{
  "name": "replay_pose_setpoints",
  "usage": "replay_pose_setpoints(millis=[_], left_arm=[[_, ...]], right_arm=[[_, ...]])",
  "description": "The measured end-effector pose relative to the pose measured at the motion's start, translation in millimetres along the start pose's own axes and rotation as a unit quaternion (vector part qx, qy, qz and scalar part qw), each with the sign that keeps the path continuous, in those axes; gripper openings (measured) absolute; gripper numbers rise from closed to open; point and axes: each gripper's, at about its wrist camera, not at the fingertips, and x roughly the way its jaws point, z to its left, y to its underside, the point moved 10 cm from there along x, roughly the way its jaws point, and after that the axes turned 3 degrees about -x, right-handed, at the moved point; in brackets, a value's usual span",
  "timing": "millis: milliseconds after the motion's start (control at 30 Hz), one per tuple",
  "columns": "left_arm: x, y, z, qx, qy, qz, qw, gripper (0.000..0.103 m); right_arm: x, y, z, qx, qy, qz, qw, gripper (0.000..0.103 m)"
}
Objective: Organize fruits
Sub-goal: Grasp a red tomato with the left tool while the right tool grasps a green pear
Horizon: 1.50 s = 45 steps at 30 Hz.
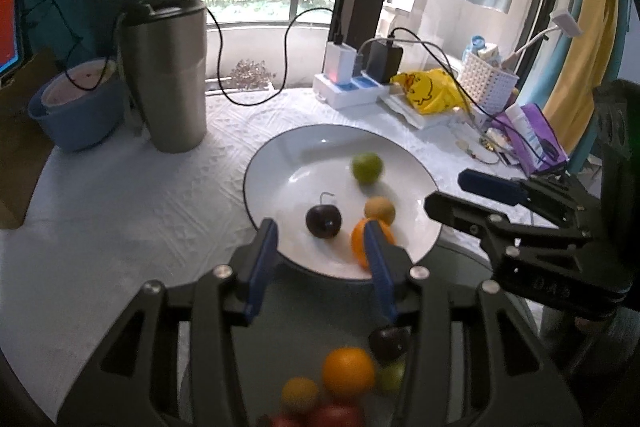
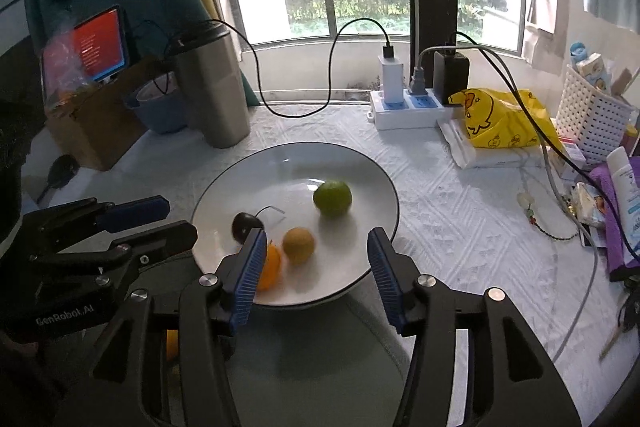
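A white plate (image 1: 280, 163) (image 2: 360, 171) holds a green lime (image 1: 366, 167) (image 2: 333, 198), a dark plum (image 1: 323, 221) (image 2: 244, 225), a small tan fruit (image 1: 380, 209) (image 2: 298, 245) and an orange (image 1: 359, 241) (image 2: 269, 267). My left gripper (image 1: 320, 231) is open and empty above the plate's near edge. My right gripper (image 2: 316, 241) is open and empty over the plate's near side; it also shows in the left wrist view (image 1: 452, 191). A grey bowl (image 1: 304, 307) below the left gripper holds several fruits, among them an orange (image 1: 348, 371).
A steel tumbler (image 1: 166, 67) (image 2: 212, 87) and a blue bowl (image 1: 76, 107) stand at the back left. A power strip with chargers (image 1: 352, 83) (image 2: 412, 103), a yellow duck bag (image 1: 428, 91) (image 2: 500, 123) and a white basket (image 1: 486, 83) (image 2: 592, 115) stand at the back right.
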Motion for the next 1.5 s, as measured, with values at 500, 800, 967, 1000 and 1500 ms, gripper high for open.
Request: replay_pose_setpoints(millis=[500,800,967,1000,1500], left_arm=[[-50.5,23.6,11.3,-0.011,-0.002,-0.027,0.9996,0.046],[-65.7,45.9,18.8,-0.019,0.000,-0.028,0.9994,0.046],[-68.7,62.1,24.6,-0.026,0.000,-0.020,0.9995,0.046],[-70.0,65.3,25.6,-0.024,-0.001,-0.019,0.9995,0.046],[-60.8,108.0,36.4,-0.027,-0.005,0.015,0.9995,0.046]], right_arm=[[-38.2,20.6,37.1,-0.023,0.005,-0.002,1.000,0.055],[-46.6,38.6,53.9,-0.029,0.005,0.005,1.000,0.055],[-47.9,50.8,63.4,-0.032,0.003,0.010,0.999,0.055],[-47.9,53.3,64.6,-0.031,0.002,0.011,0.999,0.055],[-32.4,94.3,86.7,-0.038,-0.013,0.046,0.998,0.055]])
